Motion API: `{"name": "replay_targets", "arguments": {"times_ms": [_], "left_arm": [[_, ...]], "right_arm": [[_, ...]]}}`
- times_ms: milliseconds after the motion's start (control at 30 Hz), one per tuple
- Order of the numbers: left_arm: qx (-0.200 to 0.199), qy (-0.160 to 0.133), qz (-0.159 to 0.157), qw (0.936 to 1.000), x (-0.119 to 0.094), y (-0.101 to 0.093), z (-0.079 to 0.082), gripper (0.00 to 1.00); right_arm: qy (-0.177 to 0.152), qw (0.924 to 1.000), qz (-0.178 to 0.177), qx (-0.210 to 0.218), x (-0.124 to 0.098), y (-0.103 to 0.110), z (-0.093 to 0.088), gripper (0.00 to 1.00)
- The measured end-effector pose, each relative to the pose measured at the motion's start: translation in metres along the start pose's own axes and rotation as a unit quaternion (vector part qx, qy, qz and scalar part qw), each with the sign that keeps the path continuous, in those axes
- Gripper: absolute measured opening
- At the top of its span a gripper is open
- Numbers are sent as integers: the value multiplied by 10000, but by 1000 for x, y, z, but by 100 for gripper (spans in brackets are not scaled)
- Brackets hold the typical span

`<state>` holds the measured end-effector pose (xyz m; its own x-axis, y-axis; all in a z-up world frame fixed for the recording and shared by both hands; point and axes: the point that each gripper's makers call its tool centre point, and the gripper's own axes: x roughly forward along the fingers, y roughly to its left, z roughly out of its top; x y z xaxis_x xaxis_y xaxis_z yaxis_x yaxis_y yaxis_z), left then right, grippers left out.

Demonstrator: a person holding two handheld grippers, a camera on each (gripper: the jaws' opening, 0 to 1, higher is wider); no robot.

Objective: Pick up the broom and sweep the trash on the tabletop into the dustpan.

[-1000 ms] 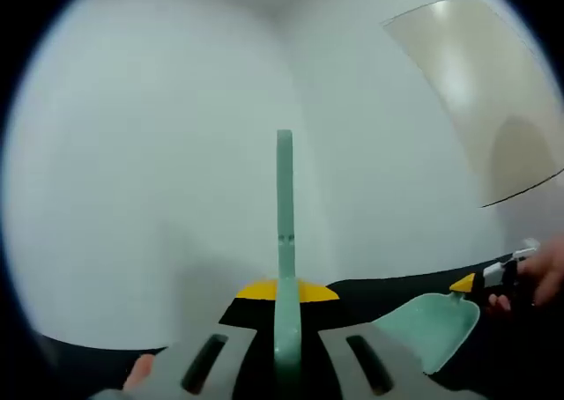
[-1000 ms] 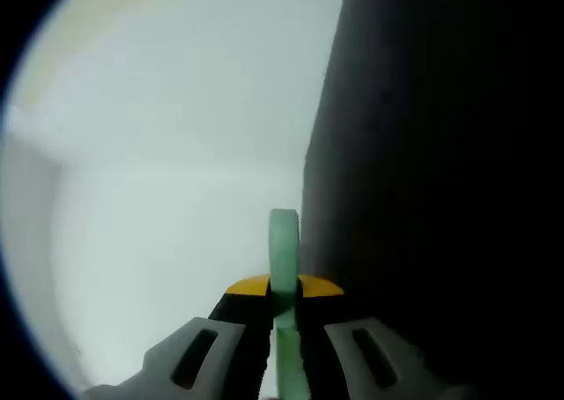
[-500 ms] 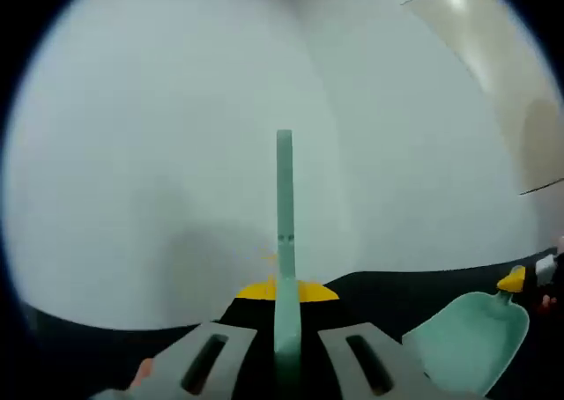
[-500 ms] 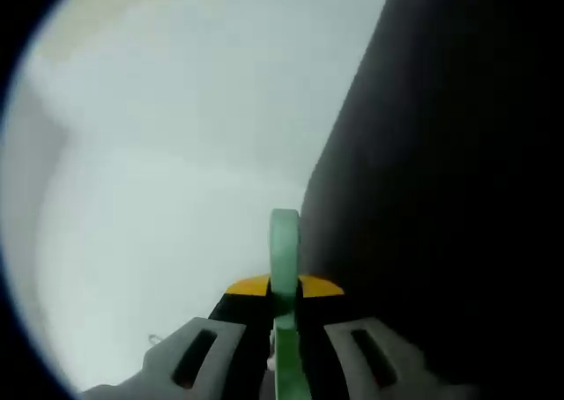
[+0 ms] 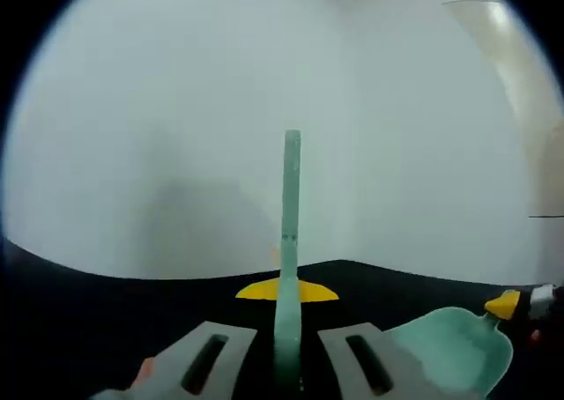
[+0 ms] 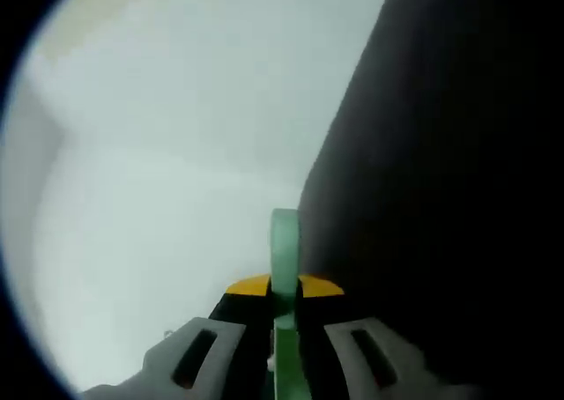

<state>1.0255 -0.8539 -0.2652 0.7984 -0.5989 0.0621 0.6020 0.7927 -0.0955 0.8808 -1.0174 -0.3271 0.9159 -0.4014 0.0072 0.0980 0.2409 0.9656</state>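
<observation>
In the left gripper view, the left tool (image 5: 286, 287) is pinching a pale green handle (image 5: 289, 224), its two jaws pressed against the handle from either side. The handle rises straight up the middle of the view, its far end set against a pale wall (image 5: 176, 118). Whether this handle belongs to the broom cannot be told. Beyond the jaws lies the black tabletop (image 5: 88, 321). Low on the right of that view, a mint-green dustpan (image 5: 454, 356) hangs over the tabletop, its handle end held at the yellow tip of the other tool.

In the right gripper view, the right tool (image 6: 284, 287) is clamped on a green handle (image 6: 284, 250), with the dark tabletop (image 6: 441, 197) on the right.
</observation>
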Motion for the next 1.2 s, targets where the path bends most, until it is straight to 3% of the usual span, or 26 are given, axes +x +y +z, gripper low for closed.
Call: {"name": "replay_targets", "arguments": {"times_ms": [167,533,700,900,1000,1200], "left_arm": [[178,4,66,9998,-3,-6,-2,0],[318,3,48,9995,-5,-14,-3,0],[554,-57,-16,9984,-7,-23,5,0],[507,126,51,9986,-12,-30,-5,0],[831,122,48,9965,-19,-44,-1,0],[452,119,-384,9982,-20,-88,-5,0]], "right_arm": [[-25,9992,-105,-396,0,1,-2,12],[-8,9976,-210,-660,-5,1,-7,13],[55,9974,-239,-677,-1,0,-7,13],[95,9977,-252,-622,1,-2,-6,13],[122,9977,-242,-621,1,-2,-7,13],[135,9978,-226,-607,1,-2,-7,13]]}}
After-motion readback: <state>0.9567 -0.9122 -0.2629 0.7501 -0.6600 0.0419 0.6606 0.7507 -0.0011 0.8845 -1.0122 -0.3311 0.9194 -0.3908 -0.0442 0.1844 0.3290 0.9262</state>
